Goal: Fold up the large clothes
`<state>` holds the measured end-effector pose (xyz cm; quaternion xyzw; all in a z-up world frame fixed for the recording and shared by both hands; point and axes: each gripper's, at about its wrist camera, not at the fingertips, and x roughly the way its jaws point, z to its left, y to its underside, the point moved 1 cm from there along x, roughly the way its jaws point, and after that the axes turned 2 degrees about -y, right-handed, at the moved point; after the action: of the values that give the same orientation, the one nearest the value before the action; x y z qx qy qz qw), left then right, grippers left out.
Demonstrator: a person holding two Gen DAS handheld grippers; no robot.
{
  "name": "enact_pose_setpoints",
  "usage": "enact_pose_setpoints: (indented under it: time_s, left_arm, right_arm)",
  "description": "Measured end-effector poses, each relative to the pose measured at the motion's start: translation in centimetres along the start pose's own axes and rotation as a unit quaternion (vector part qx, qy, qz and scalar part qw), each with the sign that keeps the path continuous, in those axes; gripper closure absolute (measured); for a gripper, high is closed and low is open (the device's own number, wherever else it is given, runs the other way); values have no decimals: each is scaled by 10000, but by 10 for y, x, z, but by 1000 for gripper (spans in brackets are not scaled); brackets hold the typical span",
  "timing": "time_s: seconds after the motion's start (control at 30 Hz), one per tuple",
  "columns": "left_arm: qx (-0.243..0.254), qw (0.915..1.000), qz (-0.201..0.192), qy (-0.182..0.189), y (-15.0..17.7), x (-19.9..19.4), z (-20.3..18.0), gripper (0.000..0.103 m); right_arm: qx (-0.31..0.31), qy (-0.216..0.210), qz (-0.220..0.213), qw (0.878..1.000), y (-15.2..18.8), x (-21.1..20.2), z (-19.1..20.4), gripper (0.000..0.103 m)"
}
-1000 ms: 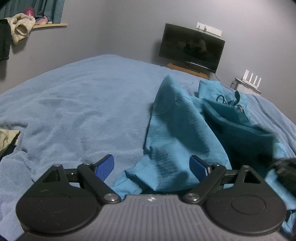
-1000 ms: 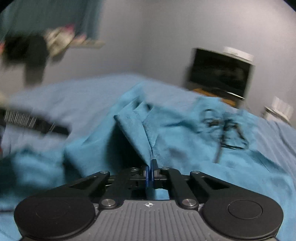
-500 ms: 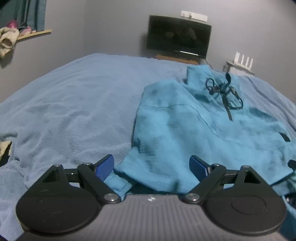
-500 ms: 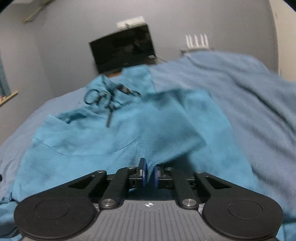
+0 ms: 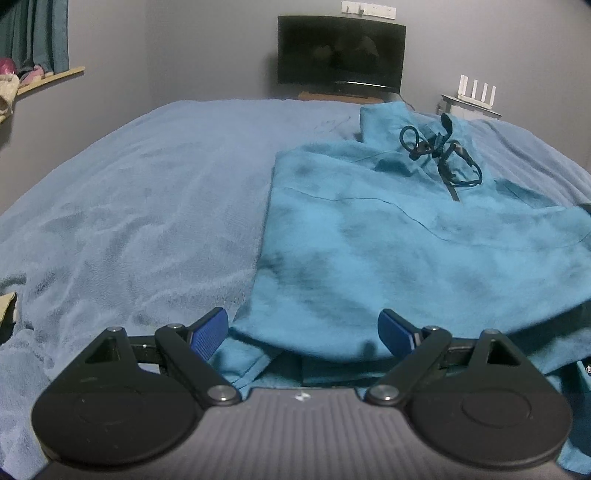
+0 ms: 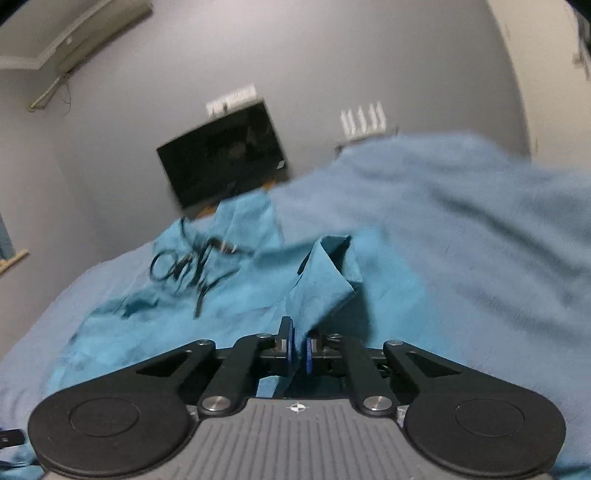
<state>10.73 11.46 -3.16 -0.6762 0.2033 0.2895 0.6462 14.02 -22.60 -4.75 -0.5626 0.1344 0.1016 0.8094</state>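
Spread across the right half of a blue blanket-covered bed (image 5: 140, 206): a teal garment (image 5: 406, 251) with a dark drawstring (image 5: 443, 155) tied near its far end, toward the black screen (image 5: 340, 55) on the wall. Poised at the garment's near edge, the left gripper (image 5: 301, 330), its 2 blue pads (image 5: 207, 332) standing wide apart, with the fabric's hem lying between them but pressed by neither. Pinched at the garment's near right corner, the right gripper (image 6: 297, 349), jaws closing almost together on a raised fold of the teal cloth, which stands up in a peak just ahead of the blue fingertips (image 6: 290, 343). Behind the bed, beside the screen: a white router (image 5: 476, 90) with 4 antennas on a small stand. Left of the screen, a wooden ledge (image 5: 51, 79) under a dark curtain (image 5: 40, 33), cut off by the frame. Hard to read in the right wrist view: everything blurred and tilted, the drawstring smeared into loops. Hidden below both gripper bodies: the garment's nearest hem and whatever cloth hangs off the bed's near side. Not shown: either hand of the person holding the tools.
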Motion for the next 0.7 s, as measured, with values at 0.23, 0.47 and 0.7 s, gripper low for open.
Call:
enact_pose_setpoints:
  time_s: [0.23,0.47,0.7]
  left_arm:
    - [61,9998,159,-58,3,8,0,15]
    - [92,9999,80,13,2,9,-4,15]
    - [479,9988,-95,45,5,26,-17,15]
  right_arm:
    - [257,884,737,9930,19,22,-23,59]
    - [-293,1226,-257,9917,-5,0,-18,44]
    - [-1662,230,146,9857,4,16,27,42]
